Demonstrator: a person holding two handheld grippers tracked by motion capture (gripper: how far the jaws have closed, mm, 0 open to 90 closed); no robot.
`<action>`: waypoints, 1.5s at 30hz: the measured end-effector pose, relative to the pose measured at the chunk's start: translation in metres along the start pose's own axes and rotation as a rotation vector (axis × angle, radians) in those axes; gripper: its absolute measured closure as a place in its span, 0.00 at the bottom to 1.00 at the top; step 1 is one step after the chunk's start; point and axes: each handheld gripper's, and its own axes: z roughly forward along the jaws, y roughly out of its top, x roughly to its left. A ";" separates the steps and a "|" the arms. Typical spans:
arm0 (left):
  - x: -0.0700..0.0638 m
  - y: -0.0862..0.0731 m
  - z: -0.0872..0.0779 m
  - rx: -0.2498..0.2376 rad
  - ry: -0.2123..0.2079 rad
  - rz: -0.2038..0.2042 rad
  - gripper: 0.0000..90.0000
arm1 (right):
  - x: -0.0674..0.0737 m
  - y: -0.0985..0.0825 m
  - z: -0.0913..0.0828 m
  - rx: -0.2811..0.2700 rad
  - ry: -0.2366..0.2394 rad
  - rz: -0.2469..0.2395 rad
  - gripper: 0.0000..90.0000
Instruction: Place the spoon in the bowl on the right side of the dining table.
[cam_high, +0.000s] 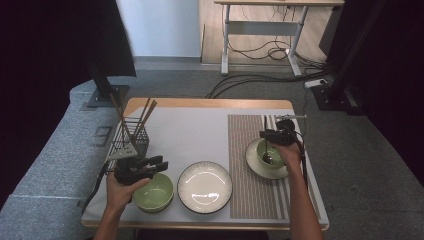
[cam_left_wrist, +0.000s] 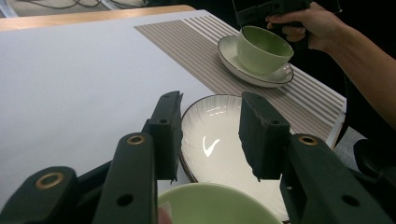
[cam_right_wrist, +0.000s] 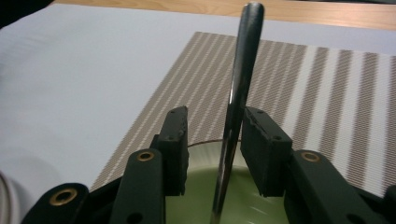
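Nearest, lower left of the high view, left tool (cam_high: 161, 163) hovers released over a green bowl (cam_high: 153, 192). Farther right, right tool (cam_high: 264, 134) stands slack around a spoon (cam_right_wrist: 236, 112) – resting in the cup (cam_high: 270, 153) on its saucer (cam_high: 256, 165).

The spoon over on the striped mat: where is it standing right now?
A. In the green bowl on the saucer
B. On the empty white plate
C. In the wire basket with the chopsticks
A: the spoon rises out of the green bowl on its saucer, between the right tool's open jaws.
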 end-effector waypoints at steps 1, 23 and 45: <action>0.000 0.000 0.000 0.001 0.000 0.000 0.66 | 0.002 0.000 0.000 0.002 0.013 -0.003 0.68; -0.001 0.000 0.002 0.007 -0.006 0.000 0.66 | 0.028 -0.010 0.000 0.004 0.134 -0.043 0.67; -0.003 0.000 0.005 0.018 -0.012 0.009 0.66 | 0.036 -0.028 -0.014 -0.014 0.176 -0.080 0.65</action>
